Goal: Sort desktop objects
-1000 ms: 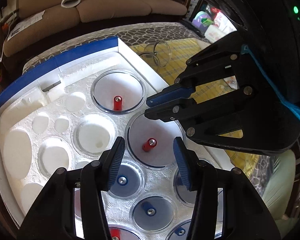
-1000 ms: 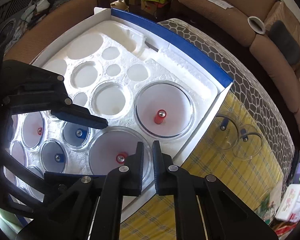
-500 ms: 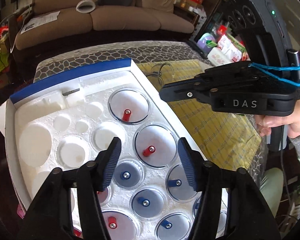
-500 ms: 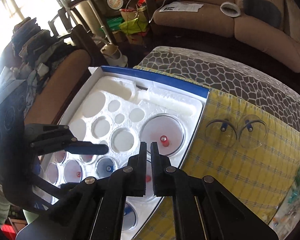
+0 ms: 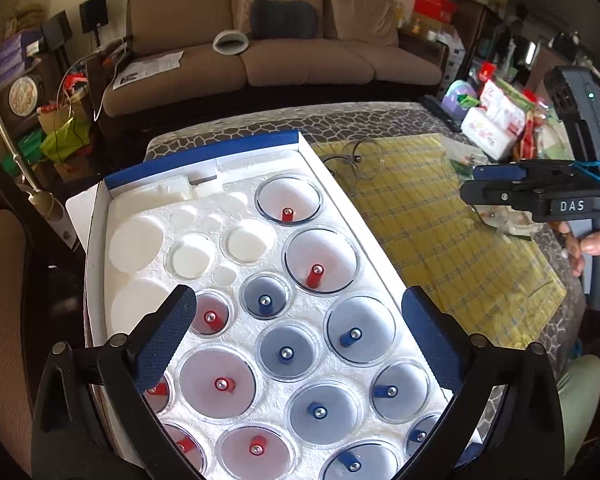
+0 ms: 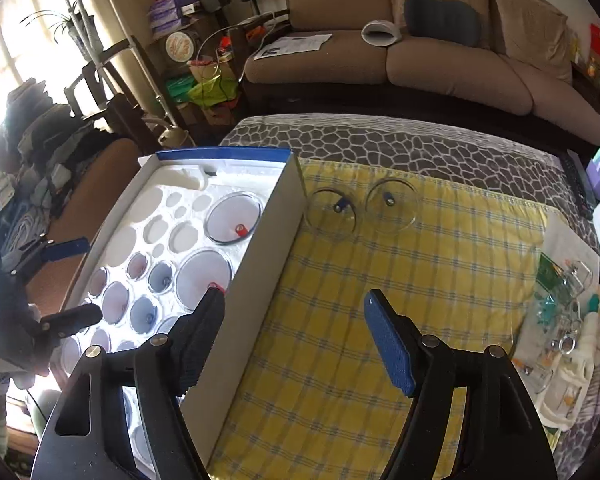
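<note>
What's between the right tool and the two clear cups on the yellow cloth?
Only bare yellow checked cloth. In the right wrist view, the open right tool hangs above it, and the two clear blue-knobbed cups stand at the cloth's far edge beside the white foam tray.

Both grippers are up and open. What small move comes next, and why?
Probably reach the right gripper forward to the nearer clear cup on the yellow cloth: two cups lie outside the foam tray, which has empty wells.
</note>
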Demonstrator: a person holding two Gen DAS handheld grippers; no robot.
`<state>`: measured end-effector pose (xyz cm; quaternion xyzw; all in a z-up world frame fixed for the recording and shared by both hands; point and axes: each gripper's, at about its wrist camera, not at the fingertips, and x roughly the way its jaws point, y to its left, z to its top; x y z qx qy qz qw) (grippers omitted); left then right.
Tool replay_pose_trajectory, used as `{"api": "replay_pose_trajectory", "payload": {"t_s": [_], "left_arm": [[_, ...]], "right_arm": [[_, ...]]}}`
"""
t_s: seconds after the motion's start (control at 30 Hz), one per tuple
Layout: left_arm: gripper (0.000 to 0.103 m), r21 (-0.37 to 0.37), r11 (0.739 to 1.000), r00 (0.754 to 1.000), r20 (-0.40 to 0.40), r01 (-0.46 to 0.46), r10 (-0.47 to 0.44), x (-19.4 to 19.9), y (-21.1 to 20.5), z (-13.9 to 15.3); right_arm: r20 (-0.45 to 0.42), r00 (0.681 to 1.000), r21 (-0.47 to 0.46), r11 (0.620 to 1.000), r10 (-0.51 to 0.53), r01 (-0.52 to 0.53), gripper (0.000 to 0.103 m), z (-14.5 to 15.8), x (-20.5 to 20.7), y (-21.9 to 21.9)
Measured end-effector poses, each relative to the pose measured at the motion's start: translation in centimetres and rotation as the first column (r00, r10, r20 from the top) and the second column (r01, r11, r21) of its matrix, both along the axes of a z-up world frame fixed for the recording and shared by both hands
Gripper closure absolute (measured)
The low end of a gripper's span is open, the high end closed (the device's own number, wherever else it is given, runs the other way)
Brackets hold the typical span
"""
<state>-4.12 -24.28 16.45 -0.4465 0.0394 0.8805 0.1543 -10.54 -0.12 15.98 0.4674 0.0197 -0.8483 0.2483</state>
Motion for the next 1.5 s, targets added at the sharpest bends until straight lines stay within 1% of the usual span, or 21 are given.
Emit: {"api": "replay_pose_trajectory", "payload": {"t_s": [0.1,0.2,0.4,0.53,0.67,0.73,0.8,0.83,0.93,0.97,1.0,1.03,1.07,1.1,1.2,1.23,1.3,1.37,1.4,1.43,1.5], "left_arm": [[0.000,-0.041,0.999,1.000,-0.024,0.002,-0.003,1.7,1.8,0.5],[0.000,-0.050,0.999,0.999,-0.029,0.022,-0.023,3.0,3.6,0.9],[0.000,-0.082,0.994,0.996,-0.041,0.072,-0.075,3.9,7.3,2.2],[0.000,-0.116,0.987,0.991,-0.055,0.113,-0.120,2.1,9.2,2.6],[0.001,-0.197,0.969,0.985,-0.054,0.149,-0.163,-1.5,11.2,2.1],[0.002,-0.252,0.954,0.982,-0.052,0.161,-0.179,-4.0,12.3,1.5],[0.004,-0.309,0.933,0.978,-0.037,0.186,-0.207,-6.7,13.6,0.7],[0.009,-0.341,0.919,0.975,-0.026,0.198,-0.219,-8.0,14.3,0.1],[0.020,-0.453,0.860,0.965,0.005,0.237,-0.264,-11.7,16.2,-1.8],[0.025,-0.474,0.842,0.959,0.027,0.259,-0.280,-12.8,16.9,-2.6],[0.036,-0.483,0.827,0.953,0.053,0.286,-0.299,-13.9,17.4,-3.3],[0.044,-0.495,0.811,0.945,0.073,0.312,-0.319,-14.9,18.0,-3.8],[0.045,-0.518,0.790,0.939,0.088,0.328,-0.332,-15.8,18.5,-4.4],[0.045,-0.537,0.771,0.933,0.104,0.344,-0.344,-16.6,18.9,-5.0],[0.045,-0.527,0.741,0.907,0.172,0.415,-0.385,-18.6,20.0,-6.9],[0.045,-0.534,0.725,0.897,0.189,0.434,-0.399,-19.1,20.3,-7.7],[0.045,-0.571,0.682,0.885,0.215,0.457,-0.413,-20.0,21.0,-9.5],[0.045,-0.596,0.642,0.870,0.243,0.483,-0.429,-20.8,21.5,-11.1],[0.045,-0.607,0.626,0.866,0.256,0.490,-0.430,-21.2,21.7,-11.8],[0.045,-0.606,0.617,0.860,0.272,0.502,-0.432,-21.6,21.7,-12.4],[0.045,-0.593,0.602,0.842,0.304,0.534,-0.446,-22.0,21.9,-13.5]], "right_arm": [[-0.003,1.000,-0.023,1.000,-0.020,0.020,0.028,0.3,1.7,1.7],[-0.013,1.000,-0.032,0.999,-0.027,0.027,0.027,0.7,3.3,2.9],[-0.041,0.998,-0.045,0.998,-0.038,0.036,0.025,1.6,5.1,5.0],[-0.055,0.996,-0.047,0.997,-0.066,0.064,0.023,1.1,4.2,6.8],[-0.061,0.993,-0.020,0.995,-0.096,0.095,0.023,-0.5,1.5,8.2],[-0.055,0.992,-0.022,0.994,-0.111,0.110,0.023,-1.5,-0.4,8.8],[-0.046,0.991,-0.029,0.991,-0.129,0.128,0.023,-2.7,-2.7,9.3],[-0.043,0.989,-0.031,0.990,-0.140,0.139,0.023,-3.3,-4.0,9.5],[-0.038,0.984,-0.048,0.984,-0.175,0.174,0.023,-5.1,-7.8,9.8],[-0.030,0.982,-0.063,0.981,-0.187,0.185,0.024,-5.8,-9.1,9.8],[-0.017,0.980,-0.080,0.977,-0.197,0.195,0.024,-6.4,-10.4,9.9],[0.000,0.979,-0.103,0.974,-0.204,0.203,0.026,-7.2,-11.6,9.9],[0.018,0.978,-0.133,0.969,-0.208,0.208,0.032,-7.8,-12.8,10.0],[0.033,0.976,-0.156,0.964,-0.213,0.216,0.035,-8.5,-13.9,10.0],[0.055,0.975,-0.180,0.958,-0.215,0.221,0.038,-10.5,-16.4,9.8],[0.068,0.976,-0.190,0.958,-0.206,0.216,0.040,-11.2,-17.1,9.6],[0.088,0.975,-0.196,0.956,-0.204,0.217,0.042,-12.5,-18.4,9.3],[0.120,0.972,-0.231,0.946,-0.204,0.227,0.053,-13.8,-19.4,9.3],[0.142,0.968,-0.254,0.937,-0.209,0.239,0.054,-14.4,-19.9,9.3],[0.158,0.965,-0.273,0.929,-0.211,0.248,0.054,-14.9,-20.3,9.4],[0.167,0.965,-0.281,0.929,-0.201,0.242,0.054,-15.6,-20.9,9.0]]}}
